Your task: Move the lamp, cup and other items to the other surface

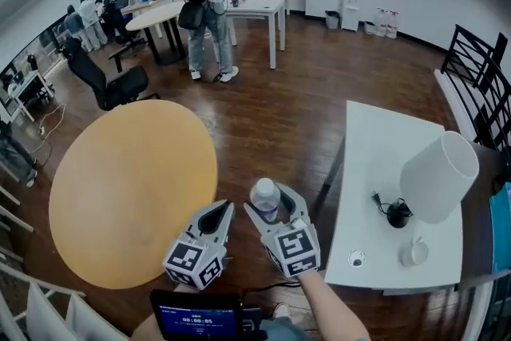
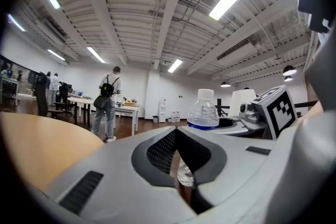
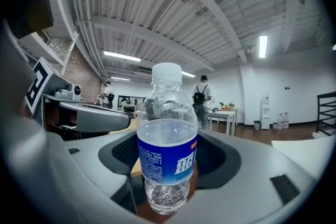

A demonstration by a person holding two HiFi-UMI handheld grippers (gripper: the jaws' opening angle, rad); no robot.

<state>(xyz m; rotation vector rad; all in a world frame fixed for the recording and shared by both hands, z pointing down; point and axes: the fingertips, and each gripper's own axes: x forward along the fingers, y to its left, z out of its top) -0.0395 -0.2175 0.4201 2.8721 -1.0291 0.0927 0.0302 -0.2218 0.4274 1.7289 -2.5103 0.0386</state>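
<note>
White table [image 1: 375,172] holds cup [image 1: 414,252]; right tool [image 1: 275,212] clamps capped clear bottle [image 1: 265,194].

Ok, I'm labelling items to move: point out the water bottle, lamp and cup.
water bottle [image 3: 167,144], right gripper view, on its blue label
lamp [image 1: 437,176], head view, on its white shade
cup [image 1: 414,253], head view, on its side

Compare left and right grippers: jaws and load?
The left gripper has its jaws together; the right gripper has them wide apart. The left gripper carries nothing; the right gripper clamps an upright water bottle. Both sit side by side over the wood floor.
</note>
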